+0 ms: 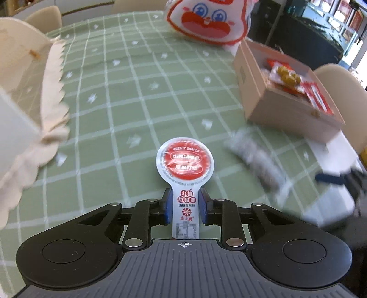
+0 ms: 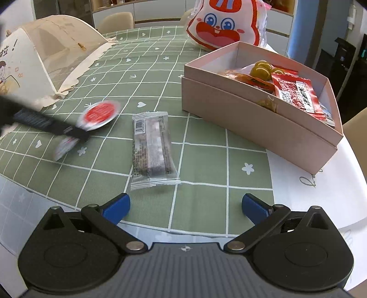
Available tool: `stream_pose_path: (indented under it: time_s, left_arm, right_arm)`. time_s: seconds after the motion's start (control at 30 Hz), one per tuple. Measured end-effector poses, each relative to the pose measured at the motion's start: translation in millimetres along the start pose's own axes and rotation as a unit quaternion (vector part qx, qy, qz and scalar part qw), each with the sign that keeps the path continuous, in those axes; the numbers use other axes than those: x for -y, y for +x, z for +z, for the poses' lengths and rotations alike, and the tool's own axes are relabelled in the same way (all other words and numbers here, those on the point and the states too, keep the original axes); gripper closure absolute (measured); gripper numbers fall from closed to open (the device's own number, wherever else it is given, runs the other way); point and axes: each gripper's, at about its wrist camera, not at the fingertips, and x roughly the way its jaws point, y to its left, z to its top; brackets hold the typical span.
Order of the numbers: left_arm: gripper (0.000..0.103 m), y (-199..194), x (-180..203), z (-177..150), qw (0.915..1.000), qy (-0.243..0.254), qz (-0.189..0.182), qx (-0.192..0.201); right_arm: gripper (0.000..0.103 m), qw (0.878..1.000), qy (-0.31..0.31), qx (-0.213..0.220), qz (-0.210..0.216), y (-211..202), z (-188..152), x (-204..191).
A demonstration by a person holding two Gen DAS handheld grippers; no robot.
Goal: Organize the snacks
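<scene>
My left gripper is shut on the white handle of a round red lollipop-shaped snack pack, held above the green checked tablecloth; in the right wrist view the pack and left gripper are motion-blurred at left. My right gripper is open and empty near the table's front edge. A clear-wrapped dark snack bar lies on the cloth just ahead of it; it is blurred in the left wrist view. A pink box holding several snacks stands at right; it also shows in the left wrist view.
A large rabbit-face snack bag stands behind the box and shows in the left wrist view. A cream mesh food cover sits at left, close beside my left gripper in its own view. White paper lies under the box. Chairs surround the table.
</scene>
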Motion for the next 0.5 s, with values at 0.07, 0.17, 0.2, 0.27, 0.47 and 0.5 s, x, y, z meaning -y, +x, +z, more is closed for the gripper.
stream_pose_path:
  time_s: [0.07,0.17,0.2,0.27,0.47,0.5]
  left_arm:
    - [0.074,-1,-3,-6,1.0000,-0.001,0.001,-0.004]
    - [0.074,2,-1,-3,1.0000,-0.001,0.004,0.005]
    - [0.074,3,1,-1,1.0000,0.002,0.003,0.006]
    - [0.073,7,6,3,0.9999,0.014,0.006,0.008]
    - [0.074,9,6,-1,0.9996,0.002,0.006,0.028]
    - [0.073,9,8,-3,0.9994,0.007,0.009,0.032]
  right_arm:
    - [0.000,1.000,-0.001,0.004,0.000,0,-1,0]
    - [0.000,1.000,-0.004,0.013,0.002,-2,-5,0]
    - [0.000,1.000,-0.006,0.015,0.003,-2,-6,0]
    - [0.000,1.000,-0.009,0.020,0.006,-3,-8,1]
    - [0.006,0.999,-0.008,-0.006,0.034,-2,9,1]
    - [0.008,0.999,-0.002,-0.005,0.039,-1,14,1]
